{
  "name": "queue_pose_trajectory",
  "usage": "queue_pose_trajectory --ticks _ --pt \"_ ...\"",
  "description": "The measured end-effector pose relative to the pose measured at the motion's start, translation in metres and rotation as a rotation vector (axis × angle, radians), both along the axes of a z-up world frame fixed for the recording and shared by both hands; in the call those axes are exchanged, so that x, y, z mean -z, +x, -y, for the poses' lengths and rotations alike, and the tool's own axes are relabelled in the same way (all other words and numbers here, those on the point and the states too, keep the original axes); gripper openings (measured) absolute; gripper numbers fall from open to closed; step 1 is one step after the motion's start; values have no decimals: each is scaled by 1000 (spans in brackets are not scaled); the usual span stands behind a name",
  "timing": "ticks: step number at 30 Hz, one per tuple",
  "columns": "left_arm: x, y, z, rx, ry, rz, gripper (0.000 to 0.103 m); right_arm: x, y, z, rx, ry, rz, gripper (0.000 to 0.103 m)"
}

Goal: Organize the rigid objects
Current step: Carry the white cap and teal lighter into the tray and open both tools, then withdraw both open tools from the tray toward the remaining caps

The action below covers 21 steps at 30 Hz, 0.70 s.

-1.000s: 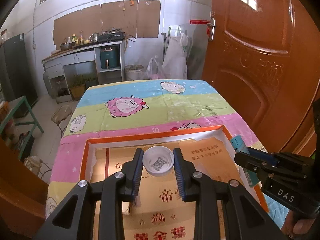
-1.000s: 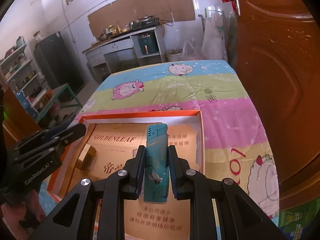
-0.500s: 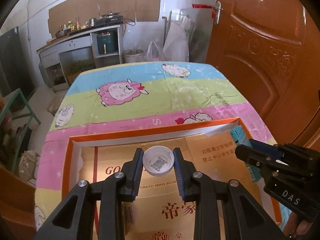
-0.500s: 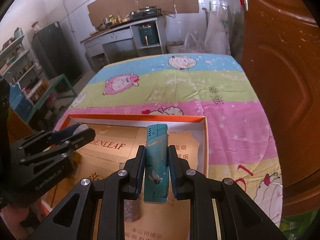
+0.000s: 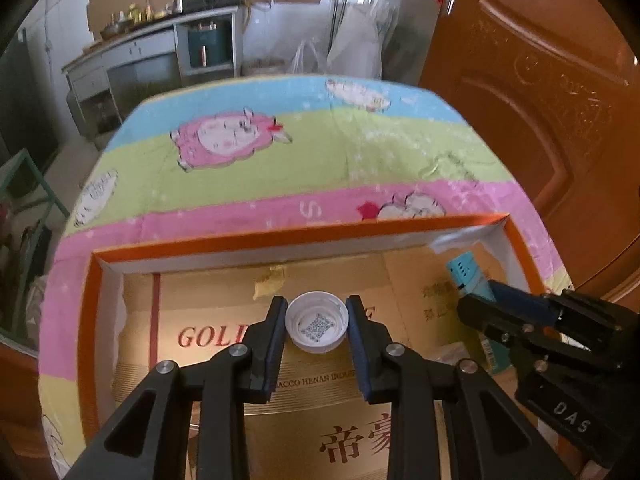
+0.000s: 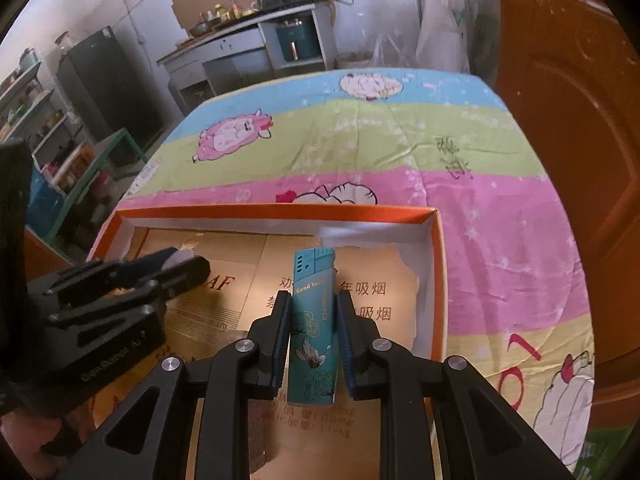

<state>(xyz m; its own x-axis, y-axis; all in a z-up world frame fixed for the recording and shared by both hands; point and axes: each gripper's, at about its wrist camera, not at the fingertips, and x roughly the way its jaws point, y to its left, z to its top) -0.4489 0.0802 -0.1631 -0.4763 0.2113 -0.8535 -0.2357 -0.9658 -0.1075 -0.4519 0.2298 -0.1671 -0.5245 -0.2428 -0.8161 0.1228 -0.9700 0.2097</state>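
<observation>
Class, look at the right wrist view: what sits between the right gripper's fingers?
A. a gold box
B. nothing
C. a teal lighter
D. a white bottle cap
C: the right gripper has its fingers closed on the sides of a teal lighter, above the orange-rimmed box.

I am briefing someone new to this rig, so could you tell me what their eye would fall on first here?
Most striking is the teal lighter clamped upright in the right gripper, over the right part of the orange-rimmed box. Next, the white bottle cap, open side facing the camera, pinched in the left gripper above the box's gold cardboard floor. Behind lies the bright cartoon-sheep tablecloth.
</observation>
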Motion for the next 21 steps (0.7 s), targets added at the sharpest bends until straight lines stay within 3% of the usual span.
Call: queue_pose_trajectory --ticks 8,12,21 --pt "0 -1 -1 13 18 7 33 4 -4 4 10 50 16 23" --pt "-3 0 4 18 78 14 38 2 -2 -1 20 8 20 41" --pt "-49 35 10 22 137 -116 38 -30 32 -9 73 -21 -67 45"
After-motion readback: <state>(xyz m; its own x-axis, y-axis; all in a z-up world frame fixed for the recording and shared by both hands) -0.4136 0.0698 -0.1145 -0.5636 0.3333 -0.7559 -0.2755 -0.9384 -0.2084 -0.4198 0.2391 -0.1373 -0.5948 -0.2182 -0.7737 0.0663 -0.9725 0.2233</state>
